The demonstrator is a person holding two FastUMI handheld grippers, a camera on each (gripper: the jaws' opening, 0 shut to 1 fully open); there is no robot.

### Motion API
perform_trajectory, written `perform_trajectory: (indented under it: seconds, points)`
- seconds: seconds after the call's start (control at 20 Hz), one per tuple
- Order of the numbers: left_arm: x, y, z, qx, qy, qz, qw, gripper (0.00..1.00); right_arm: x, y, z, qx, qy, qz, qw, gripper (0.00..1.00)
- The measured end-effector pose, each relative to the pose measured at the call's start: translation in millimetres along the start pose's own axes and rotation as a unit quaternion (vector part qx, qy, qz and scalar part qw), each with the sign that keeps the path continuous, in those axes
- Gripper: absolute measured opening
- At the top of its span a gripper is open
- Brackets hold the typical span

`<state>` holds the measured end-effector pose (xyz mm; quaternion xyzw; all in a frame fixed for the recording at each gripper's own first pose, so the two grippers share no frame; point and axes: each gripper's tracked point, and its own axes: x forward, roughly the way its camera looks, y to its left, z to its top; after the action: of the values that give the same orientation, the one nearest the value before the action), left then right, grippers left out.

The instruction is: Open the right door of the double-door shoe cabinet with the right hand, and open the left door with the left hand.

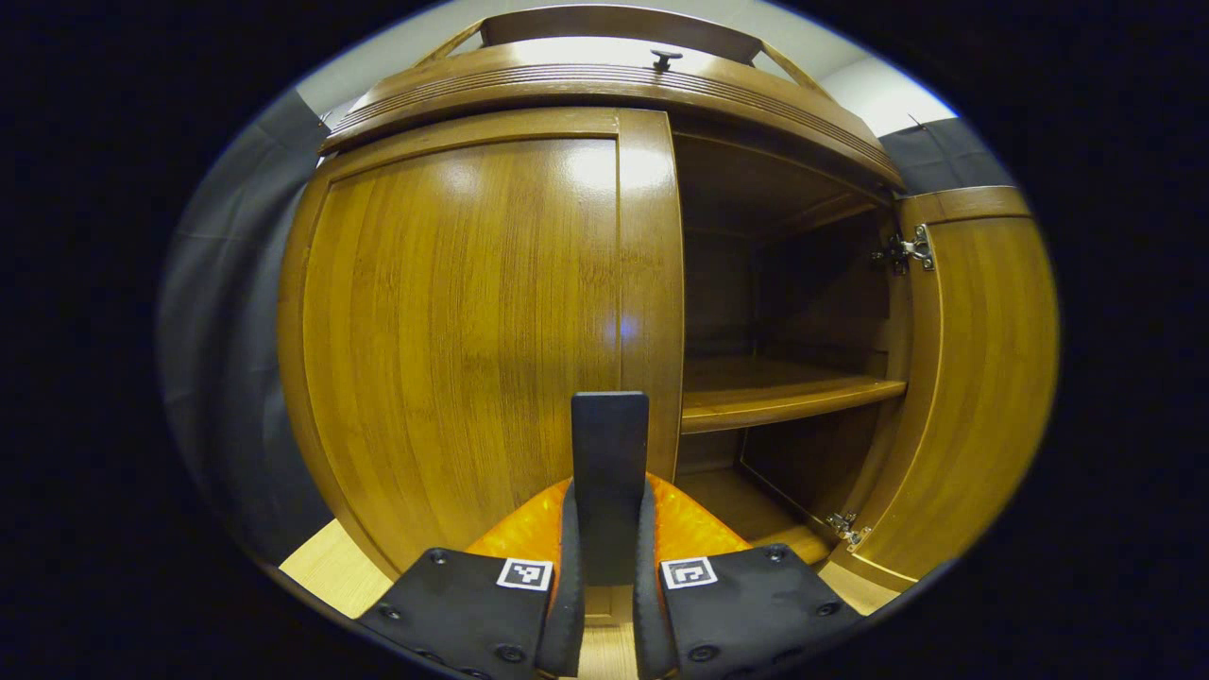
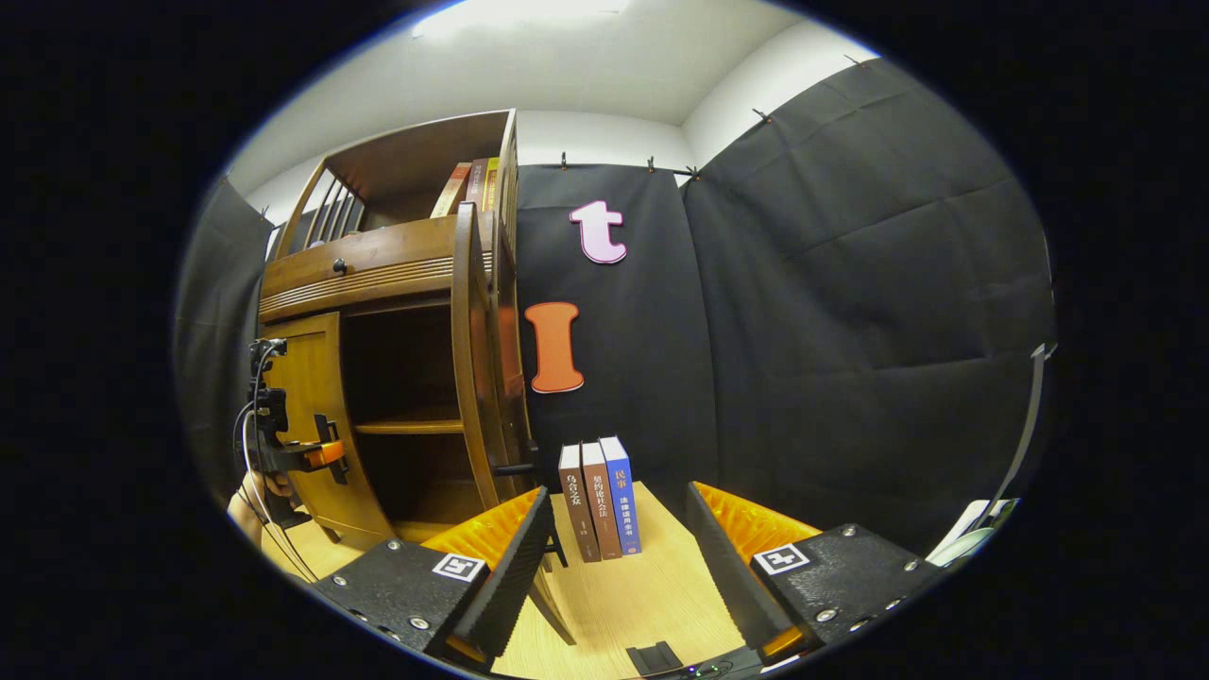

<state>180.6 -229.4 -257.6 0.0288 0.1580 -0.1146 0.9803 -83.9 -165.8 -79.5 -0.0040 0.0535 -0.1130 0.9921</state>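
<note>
Wooden shoe cabinet (image 1: 604, 85): right door (image 1: 973, 378) open, left door (image 1: 472, 331) closed.
Left gripper (image 1: 609, 472) clamped on the left door's handle (image 1: 609, 453); right gripper (image 2: 619, 538) fingers apart, holding nothing.

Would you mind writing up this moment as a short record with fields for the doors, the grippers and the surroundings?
Right door: swung open on its hinges, shelf inside bare.
Left door: closed.
Left gripper: fingers pinched on the left door's dark handle.
Right gripper: open, holding nothing, off the cabinet, facing three upright books on the wooden tabletop.
Cabinet top: more books standing on the upper rack.
Task state: right door done, left door not yet opened.
</note>
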Motion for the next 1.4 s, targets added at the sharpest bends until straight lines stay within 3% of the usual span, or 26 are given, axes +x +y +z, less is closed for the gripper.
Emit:
perform_trajectory:
  seconds: [0.7,1.05,1.1,1.15,1.2,1.4]
  points:
    - [-76,11,-3,-0.008,0.009,-0.056,0.998,0.28,-7,50,9,-0.008,-0.008,0.028,1.000,0.99]
    - [-119,32,-3,-0.008,0.006,-0.062,0.998,0.27,-9,80,11,-0.010,-0.009,0.054,0.998,0.99]
    - [-123,34,-5,-0.011,0.005,-0.064,0.998,0.27,-9,84,11,-0.010,-0.010,0.057,0.998,0.88]
    - [-129,38,-4,-0.014,0.004,-0.065,0.998,0.27,-10,87,11,-0.010,-0.010,0.061,0.998,0.88]
    - [-134,42,-6,-0.017,0.002,-0.065,0.998,0.27,-10,91,11,-0.009,-0.010,0.065,0.998,0.99]
    - [-158,62,-7,-0.010,0.004,-0.052,0.999,0.28,-11,106,11,-0.011,-0.009,0.078,0.997,0.99]
